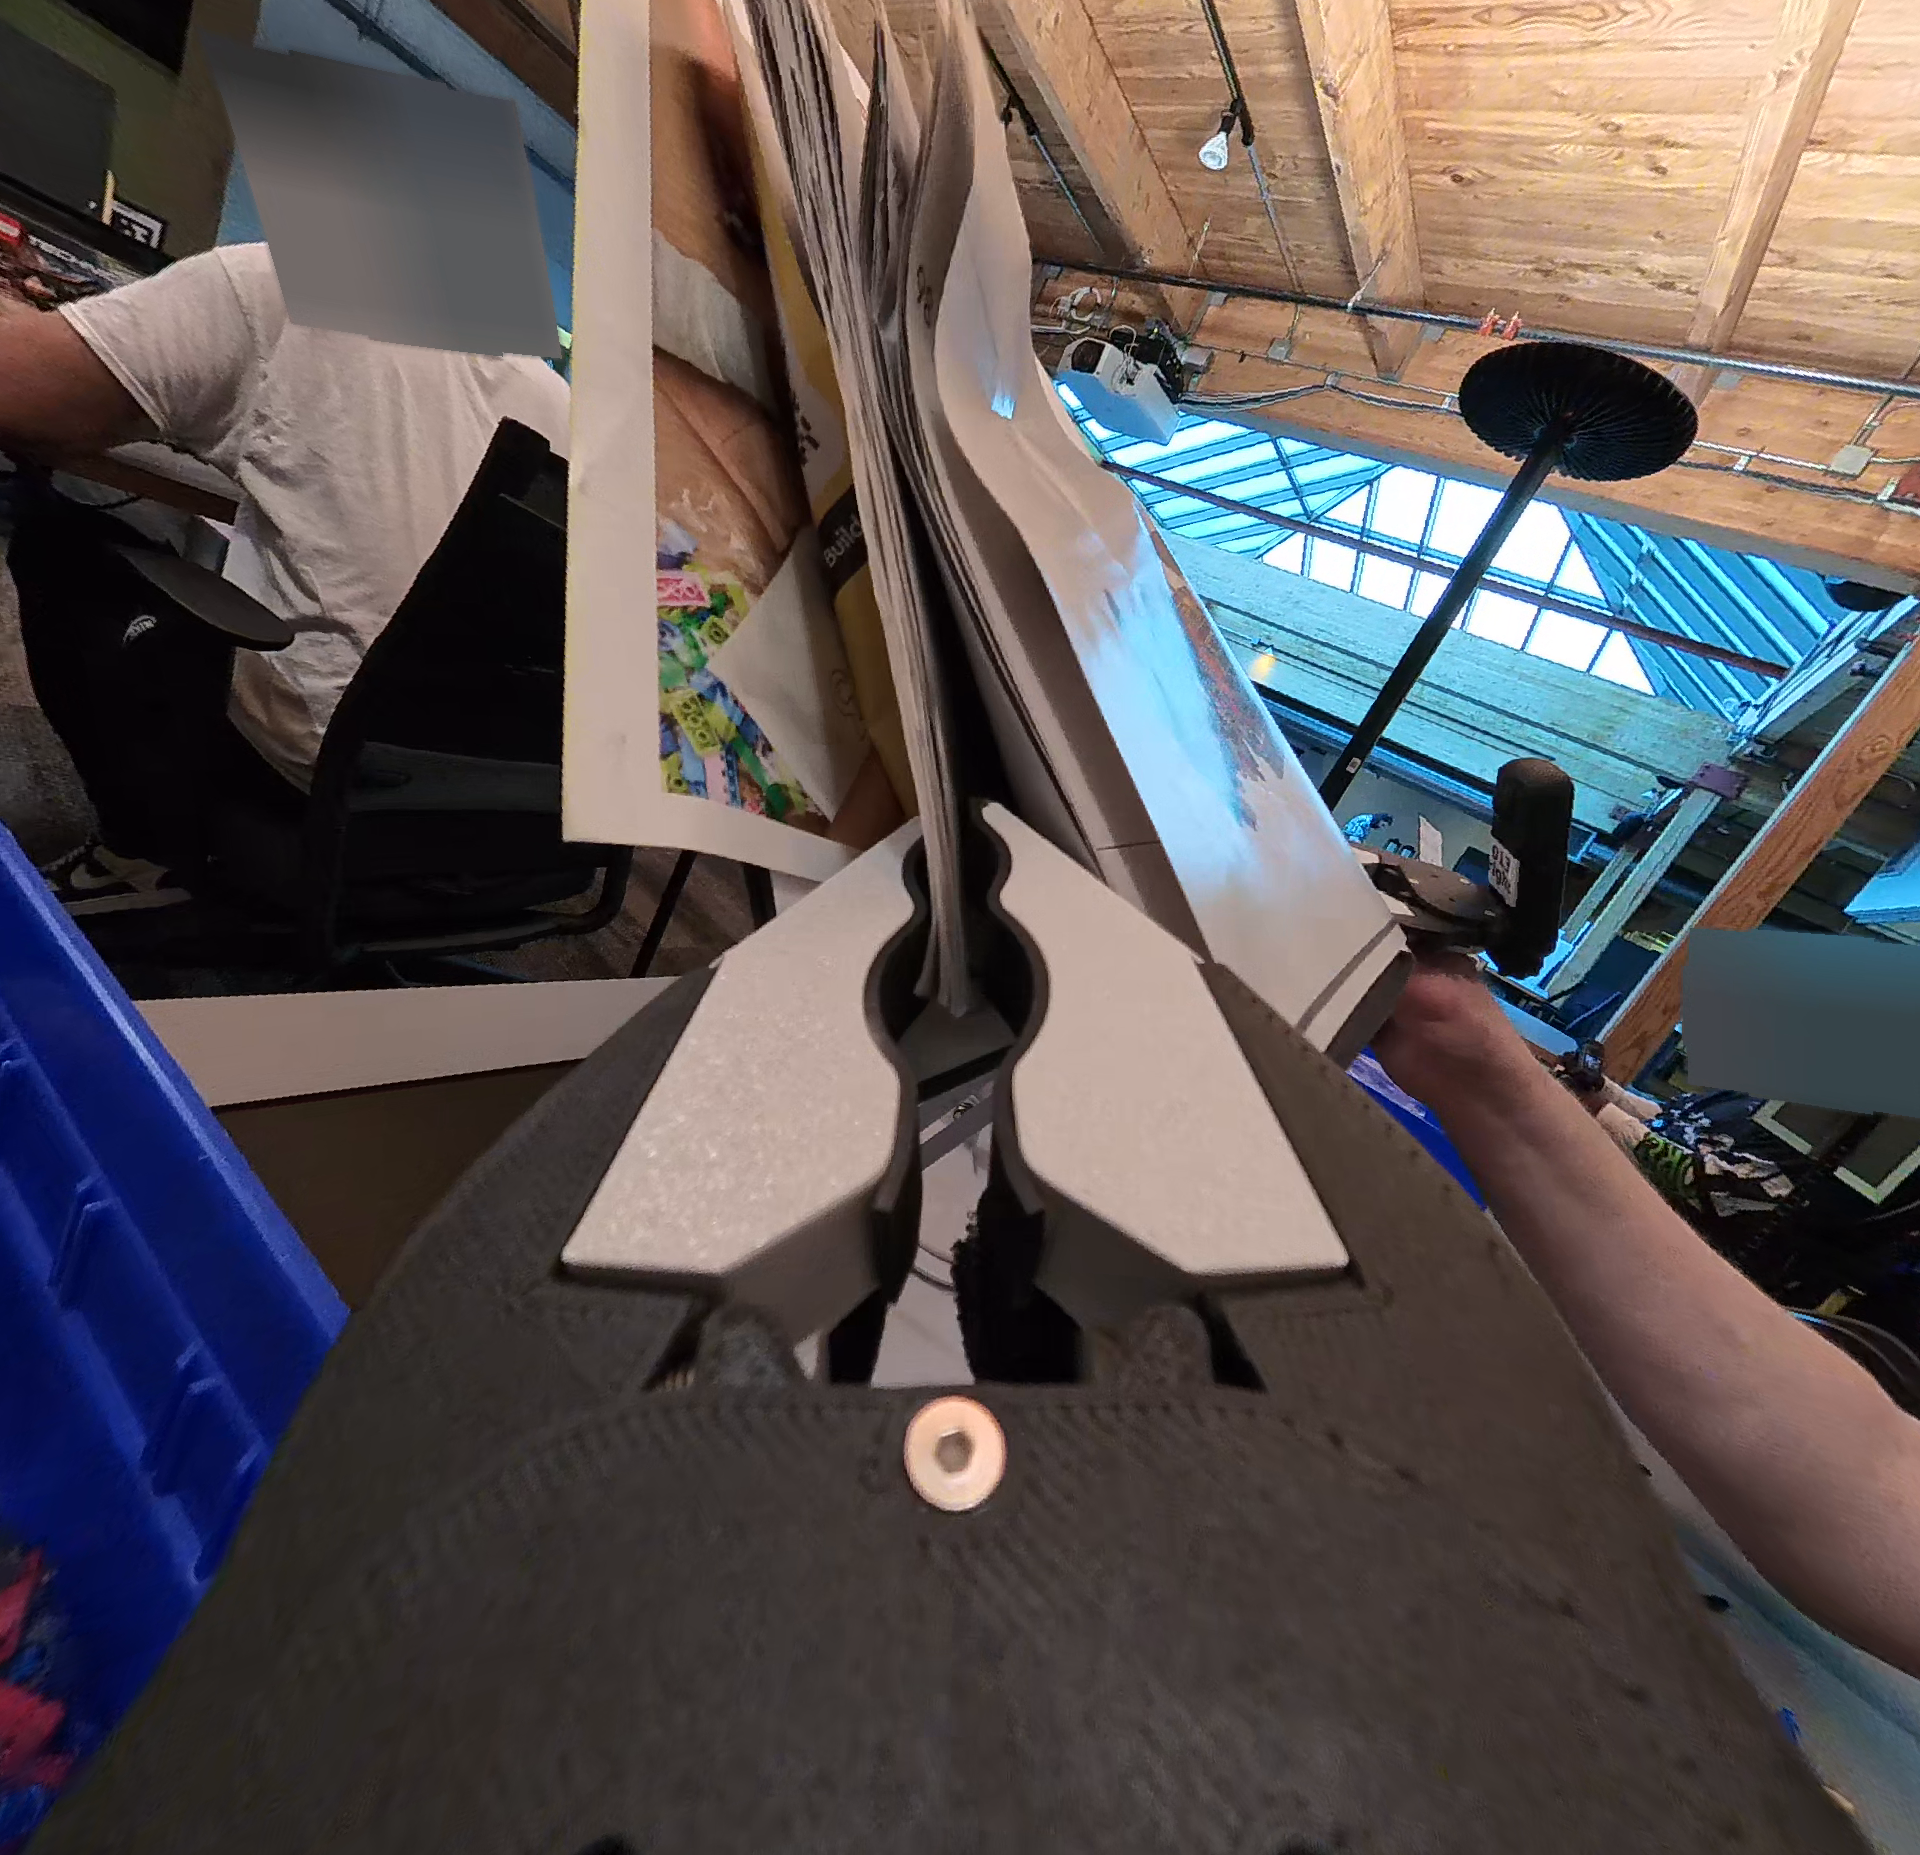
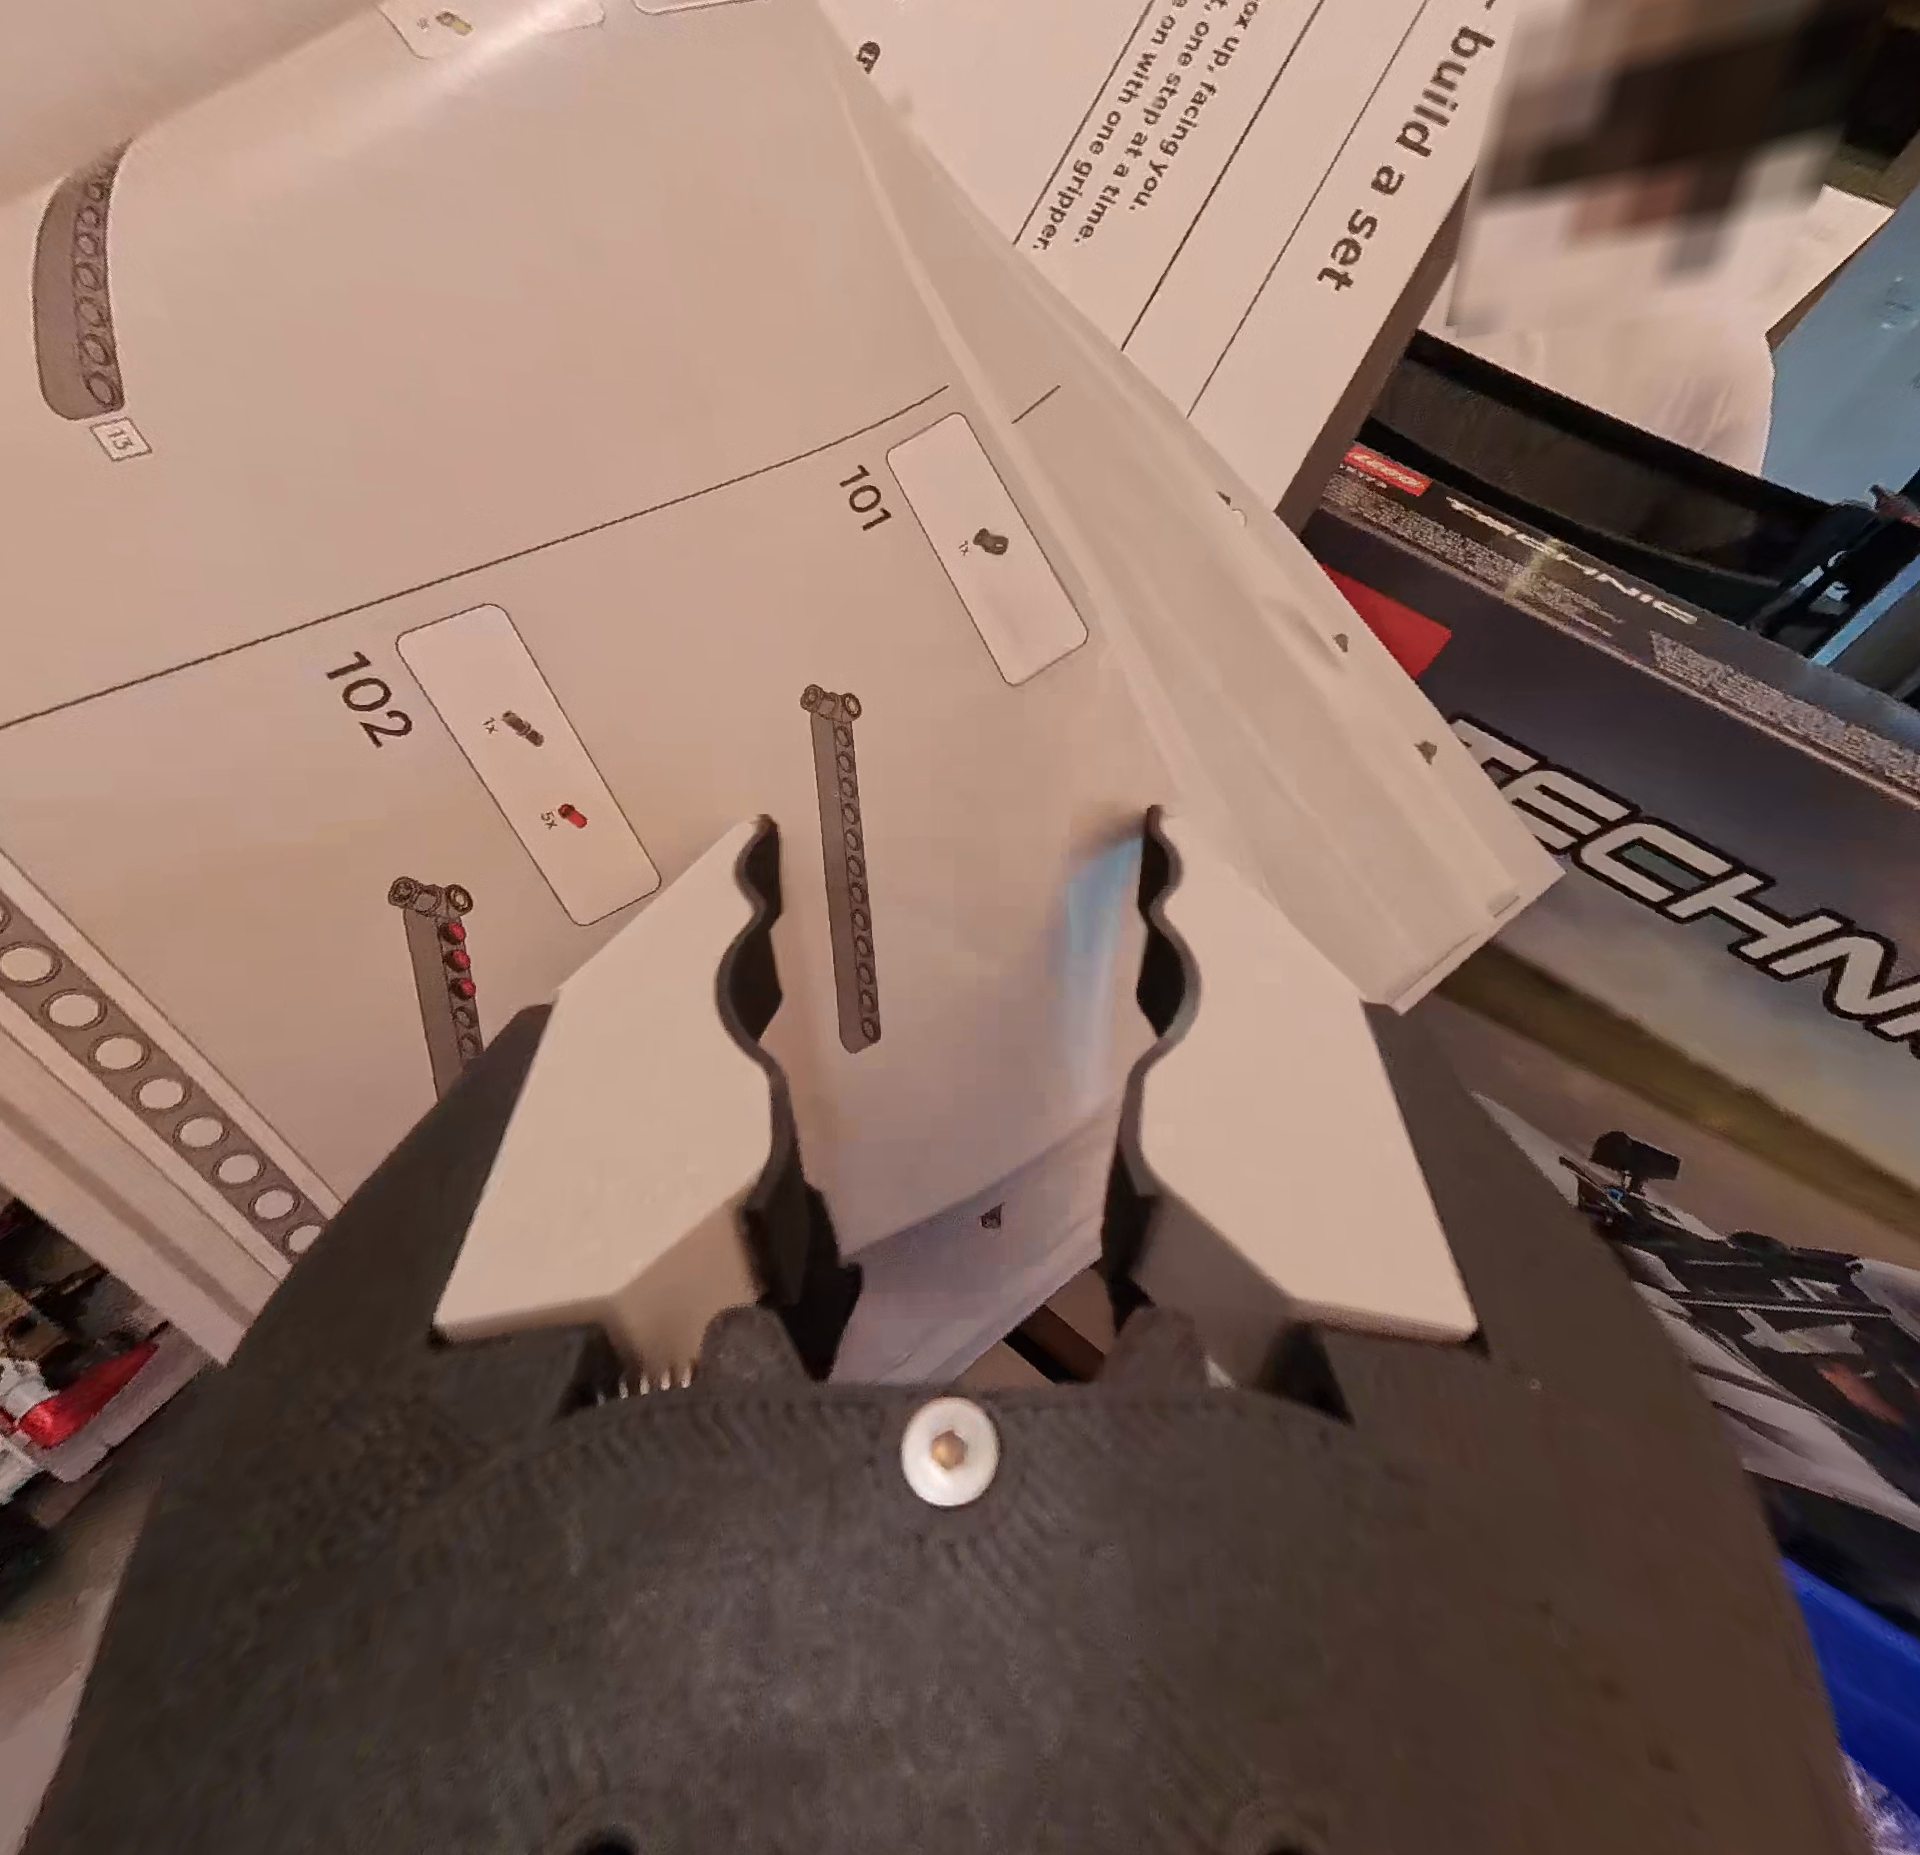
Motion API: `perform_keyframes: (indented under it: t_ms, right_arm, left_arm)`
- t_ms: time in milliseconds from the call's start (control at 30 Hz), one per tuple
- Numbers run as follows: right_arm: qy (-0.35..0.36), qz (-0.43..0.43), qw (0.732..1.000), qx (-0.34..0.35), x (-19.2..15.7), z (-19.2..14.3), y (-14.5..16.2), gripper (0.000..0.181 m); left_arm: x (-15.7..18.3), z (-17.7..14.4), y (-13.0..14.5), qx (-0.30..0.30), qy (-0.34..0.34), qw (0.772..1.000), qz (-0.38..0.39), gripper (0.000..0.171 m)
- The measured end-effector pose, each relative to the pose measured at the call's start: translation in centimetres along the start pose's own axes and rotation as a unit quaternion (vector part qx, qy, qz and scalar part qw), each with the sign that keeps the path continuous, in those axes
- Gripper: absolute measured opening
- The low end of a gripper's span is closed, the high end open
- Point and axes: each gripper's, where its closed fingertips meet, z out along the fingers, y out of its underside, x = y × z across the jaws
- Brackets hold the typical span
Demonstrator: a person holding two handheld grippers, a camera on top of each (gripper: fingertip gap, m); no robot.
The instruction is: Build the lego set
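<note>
The instruction booklet (image 1: pixel 935 455) stands upright and fanned open in the left wrist view. My left gripper (image 1: pixel 961 839) is shut on a bundle of its pages near the lower edge. The right gripper (image 1: pixel 1455 891) shows far off at the booklet's lower right corner, with the forearm (image 1: pixel 1662 1286) behind it. In the right wrist view my right gripper (image 2: pixel 956 829) is open. Its fingers (image 2: pixel 644 1078) straddle an open page of the booklet (image 2: pixel 520 351) printed with grey beam drawings. Whether the fingers touch the page is unclear.
A dark Lego box (image 2: pixel 1662 818) lies to the right under the booklet. A white printed card (image 2: pixel 1247 143) lies beyond it. A blue bin (image 1: pixel 104 1286) stands at the left. Loose Lego parts (image 2: pixel 62 1390) lie lower left. A seated person in a white shirt (image 1: pixel 312 455) is behind. There is about 40 cm between the tips of the two grippers. The white printed card (image 2: pixel 1247 143) lies some 12 cm from my right tips, 40 cm from my left tips.
</note>
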Motion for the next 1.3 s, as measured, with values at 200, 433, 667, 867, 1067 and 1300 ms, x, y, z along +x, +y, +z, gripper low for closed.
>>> perform_keyframes:
  t_ms: [200,433,667,867,1067,1300]
  right_arm:
    - [-0.004,-0.032,0.999,-0.010,-0.9,0.0,-0.3,0.033]
    - [-0.083,-0.039,0.996,-0.007,-4.8,-0.8,-2.3,0.000]
    - [-0.281,0.067,0.949,0.130,-12.3,-4.5,-13.0,0.000]
    - [-0.407,0.045,0.898,0.160,-22.7,-4.0,-19.5,0.046]
    - [-0.440,-0.015,0.884,0.154,-25.9,-5.6,-18.2,0.046]
    - [-0.150,-0.002,0.984,0.094,-8.7,-2.8,-10.3,0.057]
  left_arm:
    - [0.0,0.0,0.0,0.000,-0.001,1.000,0.000,0.000]
    - [0.0,0.0,0.0,0.001,0.001,1.000,-0.002,0.000]
    - [0.0,0.0,0.0,0.001,0.001,1.000,-0.003,0.000]
    - [0.0,0.0,0.0,0.001,0.000,1.000,-0.002,0.000]
    - [0.1,0.0,0.0,-0.001,0.004,1.000,-0.004,0.000]
    - [0.1,0.0,0.0,0.001,0.005,1.000,-0.008,0.000]
